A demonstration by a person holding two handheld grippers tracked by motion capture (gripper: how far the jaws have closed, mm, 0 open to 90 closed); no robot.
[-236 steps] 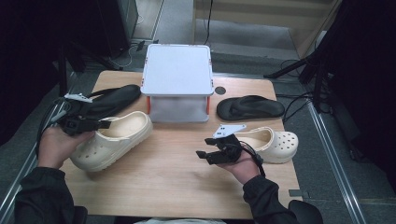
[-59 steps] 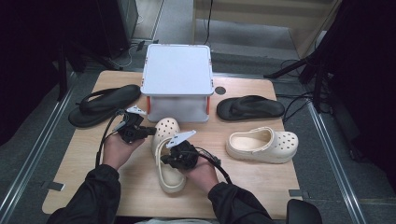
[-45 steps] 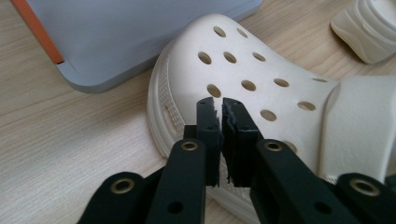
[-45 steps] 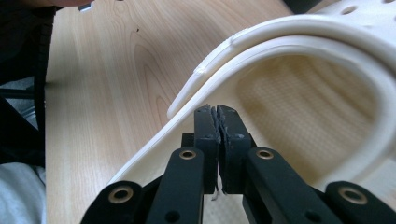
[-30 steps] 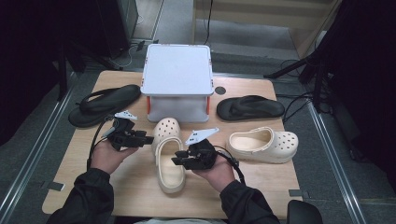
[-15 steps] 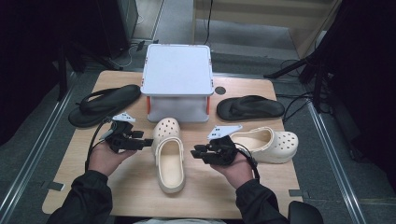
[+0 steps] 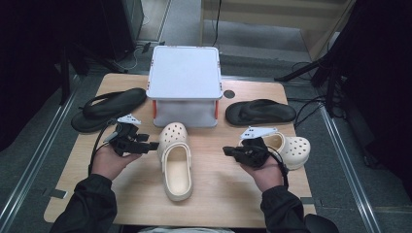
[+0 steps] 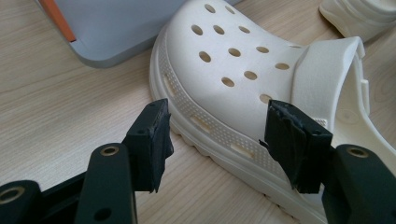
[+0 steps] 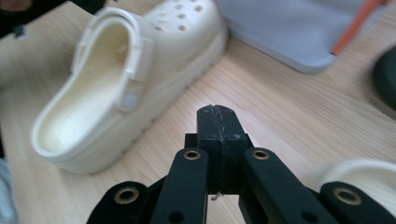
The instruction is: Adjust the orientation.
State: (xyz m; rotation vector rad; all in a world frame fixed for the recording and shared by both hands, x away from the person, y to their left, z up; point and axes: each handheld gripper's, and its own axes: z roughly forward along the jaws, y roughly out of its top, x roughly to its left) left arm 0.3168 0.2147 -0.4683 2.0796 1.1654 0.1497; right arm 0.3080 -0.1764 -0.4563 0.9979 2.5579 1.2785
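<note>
Cream clog (image 7: 176, 162) lies mid-table, toe toward the grey box (image 7: 185, 82), heel toward the person. Second clog (image 7: 291, 148) sits at the right edge, just behind the right claw (image 7: 228, 151). Black sandals flank the box: one left (image 7: 108, 108), one right (image 7: 260, 111).

Left claw (image 7: 151, 144): jaws apart, just opened, nothing pinched; in the left gripper view the pads (image 8: 152, 137) straddle the toe-side rim of the clog (image 8: 243, 88) without pressing. Right claw (image 9: 218, 122): jaws together, just closed on nothing, out over bare table (image 9: 299, 121) between the two clogs.

Step in hand looks like pairing the clogs. To do it well: pull the left claw straight back so it doesn't nudge the placed clog, reopen the right claw, turn it toward the second clog, pinch the heel wall or strap rather than the thick sole, set it parallel beside the first.

Box: lid on, orange latches probably at the sides; contents hidden, can't tell.
</note>
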